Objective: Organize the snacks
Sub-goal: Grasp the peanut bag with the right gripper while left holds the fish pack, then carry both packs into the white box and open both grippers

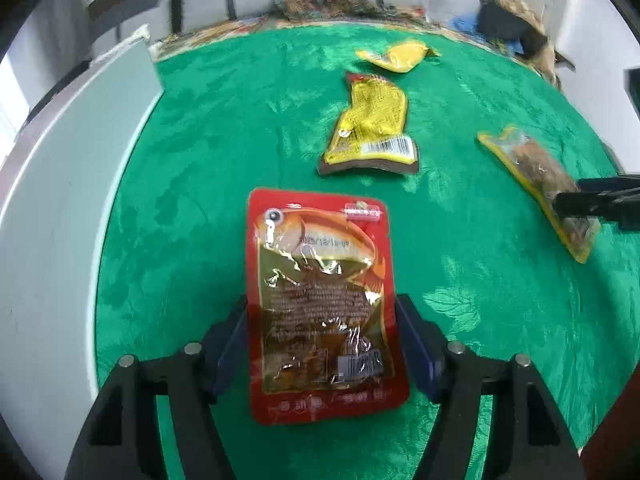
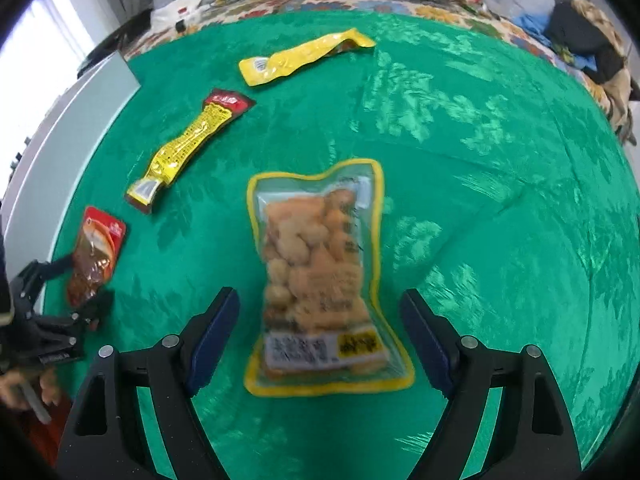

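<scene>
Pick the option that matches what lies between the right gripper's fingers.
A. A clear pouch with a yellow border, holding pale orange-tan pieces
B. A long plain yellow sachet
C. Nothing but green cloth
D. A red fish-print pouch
A: in the right wrist view the right gripper stands open around the yellow-bordered clear pouch on the green cloth, its fingers apart from the pouch's edges.

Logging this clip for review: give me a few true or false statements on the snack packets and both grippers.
1. The left gripper straddles the red fish-print packet. True.
2. The right gripper is shut on the clear yellow-edged packet. False: its fingers stand open, apart from the packet.
3. Four packets lie on the green cloth. True.
4. The long plain yellow packet lies nearest the grippers. False: it lies farthest.
</scene>
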Motion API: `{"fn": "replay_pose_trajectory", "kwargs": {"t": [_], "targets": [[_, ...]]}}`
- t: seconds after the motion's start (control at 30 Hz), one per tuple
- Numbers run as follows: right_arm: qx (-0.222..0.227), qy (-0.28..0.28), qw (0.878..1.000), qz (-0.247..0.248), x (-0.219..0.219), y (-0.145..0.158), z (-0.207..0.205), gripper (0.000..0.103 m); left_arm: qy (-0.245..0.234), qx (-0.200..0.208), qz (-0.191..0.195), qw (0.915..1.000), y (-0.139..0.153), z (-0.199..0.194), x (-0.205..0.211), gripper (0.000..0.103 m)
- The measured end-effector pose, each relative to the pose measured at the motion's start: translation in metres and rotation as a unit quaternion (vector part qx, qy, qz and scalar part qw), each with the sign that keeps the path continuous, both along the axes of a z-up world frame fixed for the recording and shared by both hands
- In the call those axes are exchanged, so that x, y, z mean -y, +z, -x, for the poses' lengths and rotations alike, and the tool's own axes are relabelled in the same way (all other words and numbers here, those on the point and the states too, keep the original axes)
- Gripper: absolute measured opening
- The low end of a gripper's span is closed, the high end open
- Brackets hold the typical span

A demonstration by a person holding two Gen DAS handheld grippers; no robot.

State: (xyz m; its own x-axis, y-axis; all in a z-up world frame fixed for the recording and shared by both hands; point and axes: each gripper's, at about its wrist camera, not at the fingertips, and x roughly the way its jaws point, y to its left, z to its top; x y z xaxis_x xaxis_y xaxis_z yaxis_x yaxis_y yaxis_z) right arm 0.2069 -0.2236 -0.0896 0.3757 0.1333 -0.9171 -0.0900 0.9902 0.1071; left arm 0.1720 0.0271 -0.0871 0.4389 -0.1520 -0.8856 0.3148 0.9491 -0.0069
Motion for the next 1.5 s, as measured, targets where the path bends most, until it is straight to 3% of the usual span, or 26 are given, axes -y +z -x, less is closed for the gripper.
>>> {"fn": "replay_pose_trajectory", "kwargs": {"t": [0.07,0.1,0.13,0.23,0.3,0.43,0.63,0.7,0.8,0.87,1.03,1.1,1.17,1.23,1.33,1.43,1.5], "targets": [[-0.054,0.023,0.998,0.030,-0.012,-0.020,-0.007,0.085,0.001,-0.001,0.013,0.9999,0.003,0.001,-0.006,0.056],[-0.046,0.033,0.997,0.048,-0.016,-0.021,-0.004,0.079,0.008,-0.006,0.028,0.9996,0.006,0.001,-0.013,0.052],[-0.029,0.037,0.997,0.056,-0.017,-0.016,0.001,0.065,0.022,-0.018,0.067,0.9974,0.011,0.001,-0.025,0.043],[-0.026,-0.010,0.999,-0.020,0.003,-0.001,0.011,0.064,0.054,-0.034,0.120,0.9907,0.014,0.000,-0.048,0.043],[-0.014,-0.019,0.999,-0.035,0.010,0.008,0.018,0.064,0.066,-0.037,0.138,0.9875,0.012,0.003,-0.058,0.043],[0.009,-0.046,0.990,-0.133,0.032,0.030,0.034,0.064,0.085,-0.028,0.199,0.9760,0.025,0.015,-0.074,0.043],[0.014,-0.037,0.987,-0.155,0.008,0.044,0.041,0.064,0.110,0.004,0.291,0.9503,0.073,0.027,-0.109,0.043],[0.030,-0.012,0.985,-0.170,-0.019,0.065,0.037,0.064,0.123,0.029,0.317,0.9398,0.098,0.030,-0.136,0.043],[0.064,0.044,0.979,-0.189,-0.073,0.106,0.028,0.063,0.151,0.072,0.316,0.9339,0.133,0.034,-0.184,0.044],[0.084,0.093,0.970,-0.210,-0.121,0.136,0.019,0.044,0.177,0.094,0.297,0.9337,0.147,0.033,-0.220,0.044],[0.116,0.196,0.951,-0.207,-0.249,0.181,0.001,0.044,0.262,0.114,0.208,0.9354,0.147,0.034,-0.307,0.045],[0.122,0.206,0.947,-0.211,-0.269,0.184,-0.008,0.045,0.276,0.113,0.211,0.9309,0.143,0.042,-0.328,0.045],[0.112,0.198,0.953,-0.198,-0.273,0.177,-0.024,0.064,0.282,0.119,0.211,0.9284,0.141,0.051,-0.339,0.045],[0.081,0.185,0.965,-0.167,-0.263,0.159,-0.031,0.066,0.288,0.122,0.216,0.9247,0.136,0.056,-0.349,0.045],[-0.023,0.172,0.975,-0.139,-0.249,0.114,-0.026,0.066,0.298,0.121,0.238,0.9166,0.129,0.059,-0.355,0.045],[-0.130,0.115,0.969,-0.176,-0.246,0.043,-0.003,0.066,0.296,0.120,0.248,0.9145,0.121,0.062,-0.350,0.045],[-0.157,0.093,0.966,-0.183,-0.259,0.011,0.006,0.066,0.291,0.116,0.249,0.9164,0.122,0.063,-0.344,0.045]]}}
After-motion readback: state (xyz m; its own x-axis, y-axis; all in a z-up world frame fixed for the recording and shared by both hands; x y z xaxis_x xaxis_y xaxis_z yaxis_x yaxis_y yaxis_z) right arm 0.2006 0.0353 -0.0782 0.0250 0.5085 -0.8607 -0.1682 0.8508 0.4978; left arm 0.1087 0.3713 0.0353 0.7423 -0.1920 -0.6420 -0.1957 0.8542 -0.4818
